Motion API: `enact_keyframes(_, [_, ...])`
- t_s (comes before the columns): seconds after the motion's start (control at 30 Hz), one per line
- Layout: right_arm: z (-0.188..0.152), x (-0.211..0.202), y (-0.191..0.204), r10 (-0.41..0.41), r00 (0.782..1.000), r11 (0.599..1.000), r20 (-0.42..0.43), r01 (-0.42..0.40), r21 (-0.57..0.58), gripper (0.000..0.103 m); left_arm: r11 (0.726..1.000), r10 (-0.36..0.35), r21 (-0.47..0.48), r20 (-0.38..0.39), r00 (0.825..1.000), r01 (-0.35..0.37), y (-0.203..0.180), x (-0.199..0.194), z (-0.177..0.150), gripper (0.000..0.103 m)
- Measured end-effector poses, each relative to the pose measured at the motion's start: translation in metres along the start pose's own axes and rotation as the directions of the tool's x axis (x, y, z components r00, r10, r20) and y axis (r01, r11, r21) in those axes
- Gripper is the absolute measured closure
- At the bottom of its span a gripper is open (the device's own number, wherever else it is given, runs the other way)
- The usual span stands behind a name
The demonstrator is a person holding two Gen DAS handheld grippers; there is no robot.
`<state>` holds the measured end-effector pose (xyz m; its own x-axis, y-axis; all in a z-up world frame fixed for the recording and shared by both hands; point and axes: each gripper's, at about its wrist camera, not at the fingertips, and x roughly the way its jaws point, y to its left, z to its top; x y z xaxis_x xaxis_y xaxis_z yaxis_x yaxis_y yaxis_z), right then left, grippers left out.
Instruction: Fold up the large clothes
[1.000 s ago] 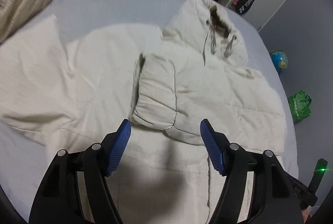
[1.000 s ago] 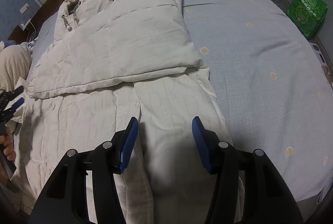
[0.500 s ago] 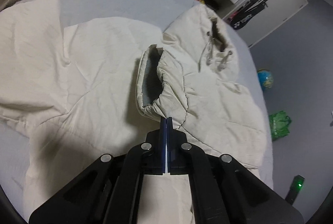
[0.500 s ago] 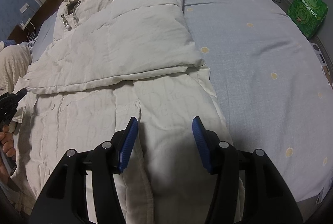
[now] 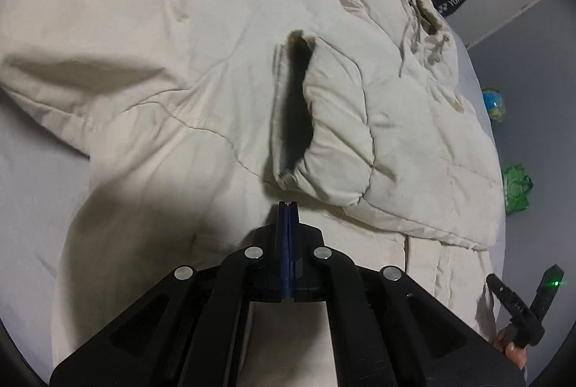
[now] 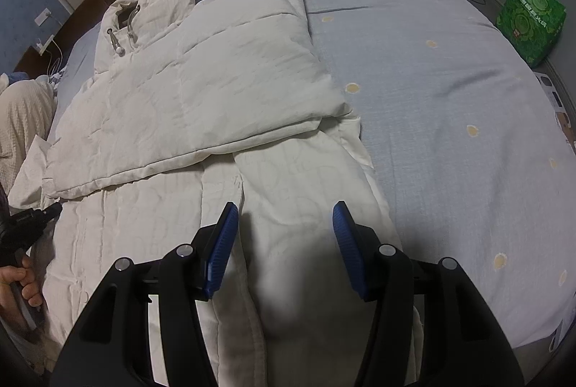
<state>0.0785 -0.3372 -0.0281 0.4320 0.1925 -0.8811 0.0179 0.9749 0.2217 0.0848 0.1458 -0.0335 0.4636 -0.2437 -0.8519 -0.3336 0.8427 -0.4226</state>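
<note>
A cream padded jacket is lying spread on a pale blue bed, hood toward the wardrobes, with one sleeve already folded across the chest. The sleeve's cuff is gaping toward the left gripper.

The left gripper's jaws have just been parting very slightly from a full close, yet they are reading as pressed together, with no cloth visible between the blue pads; the cuff's lower corner is sitting just beyond the tips, apparently not caught.

The right gripper is hovering over the jacket's lower front panel with its jaws standing apart and gripping nothing.

The quilted shell is likely behaving as a light, bulky, soft mass: it is probably springing back after folding and sliding easily on its smooth fabric. Stitched edges are offering the firmest hold, namely the cuff rim, the hem and the front placket, where several layers are meeting. A pinch on a single puffed panel is likely to slip or lift only the outer layer. Supporting two well-separated points would keep the fold from sagging.
</note>
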Motion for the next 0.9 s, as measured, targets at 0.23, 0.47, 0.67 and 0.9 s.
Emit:
enact_keyframes(0.23, [0.0, 0.0, -0.001, 0.003, 1.0, 1.0, 0.0, -0.003, 0.0, 0.052, 0.999, -0.032, 0.029, 0.109, 0.993, 0.029, 0.007, -0.049, 0.003, 0.029])
enact_keyframes(0.47, [0.0, 0.001, 0.001, -0.009, 1.0, 1.0, -0.003, 0.009, -0.013, 0.052, 0.99, -0.004, -0.138, 0.24, 0.971, 0.038, 0.088, -0.105, 0.021, 0.023])
enact_keyframes(0.67, [0.001, 0.003, 0.004, -0.023, 1.0, 1.0, -0.01, 0.023, -0.021, 0.052, 0.955, -0.021, -0.269, 0.348, 0.937, 0.122, 0.158, -0.147, 0.031, 0.021])
enact_keyframes(0.9, [0.001, 0.006, 0.007, -0.04, 0.999, 0.999, -0.016, 0.04, -0.035, 0.052, 0.811, -0.026, -0.54, 0.352, 0.935, 0.226, 0.256, -0.147, 0.04, 0.02])
